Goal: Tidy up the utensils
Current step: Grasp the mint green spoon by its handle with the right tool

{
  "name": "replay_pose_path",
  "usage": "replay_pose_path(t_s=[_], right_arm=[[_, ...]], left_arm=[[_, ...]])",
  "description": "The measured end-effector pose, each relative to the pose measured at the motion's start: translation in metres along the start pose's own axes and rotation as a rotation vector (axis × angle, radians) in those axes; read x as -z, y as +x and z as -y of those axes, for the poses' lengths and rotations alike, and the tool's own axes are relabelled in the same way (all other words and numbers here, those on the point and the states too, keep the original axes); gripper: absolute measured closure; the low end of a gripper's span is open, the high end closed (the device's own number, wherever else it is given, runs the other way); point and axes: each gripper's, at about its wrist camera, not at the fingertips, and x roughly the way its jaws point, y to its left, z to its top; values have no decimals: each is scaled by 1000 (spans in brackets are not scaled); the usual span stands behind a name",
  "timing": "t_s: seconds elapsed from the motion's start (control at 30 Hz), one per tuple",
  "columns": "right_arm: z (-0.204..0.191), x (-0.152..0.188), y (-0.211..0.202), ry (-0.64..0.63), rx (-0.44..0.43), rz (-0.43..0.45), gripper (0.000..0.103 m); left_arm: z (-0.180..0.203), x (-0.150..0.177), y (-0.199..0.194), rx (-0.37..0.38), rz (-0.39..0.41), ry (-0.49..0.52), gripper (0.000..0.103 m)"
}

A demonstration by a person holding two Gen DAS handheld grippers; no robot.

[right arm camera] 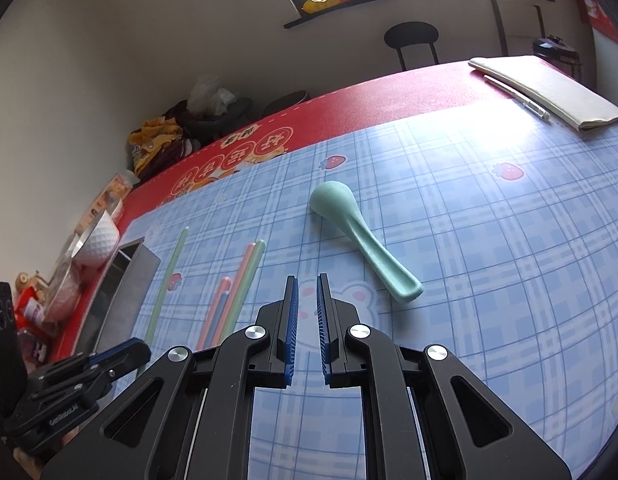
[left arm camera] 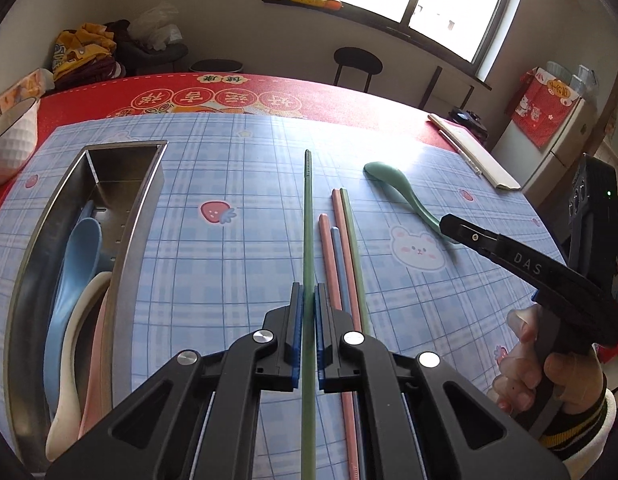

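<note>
1. Tabletop w/ blue plaid cover over a red mat is filling both views; the right-wrist view is showing more of its bare far-right stretch.
2. Steel tray is sitting at the left. Only the left-wrist view is looking inside it: a blue spoon, a white spoon and a pink one partly hidden beside it. The right-wrist view is giving just the tray's outer wall.
3. Left tongs are clamping a green chopstick, pads pressing on both sides, stick pointing away along the cover. In the right-wrist view these tongs are showing only as a dark shape at lower left.
4. Right tongs are standing narrow w/ nothing between the pads, hovering near the green spoon, not touching. A hand gripping their handle is showing in the left-wrist view only.
5. Loose chopsticks, pink, blue and green, are lying just right of the held one.
</note>
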Motion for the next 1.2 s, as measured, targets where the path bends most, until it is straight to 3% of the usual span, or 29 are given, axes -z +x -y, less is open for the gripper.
replay_pose_path(t_s=[0.17, 0.37, 0.6, 0.93, 1.07, 1.2], right_arm=[[-1, -7, -4, -71, 53, 6, 92], [-6, -20, 0, -306, 217, -31, 92], [-14, -31, 31, -464, 245, -108, 92], [-7, -47, 62, -373, 192, -169, 90], [-13, -43, 69, -408, 222, -183, 80], [-13, -44, 74, -408, 246, -191, 80]], left_arm=[[-2, 17, -11, -25, 75, -12, 97], [-7, 23, -12, 0, 106, -17, 97], [-8, 25, -12, 33, 128, -11, 97], [-6, 26, -9, 67, 118, 5, 97], [-9, 26, -7, 84, 109, -8, 97], [-11, 26, -5, 93, 96, -18, 97]])
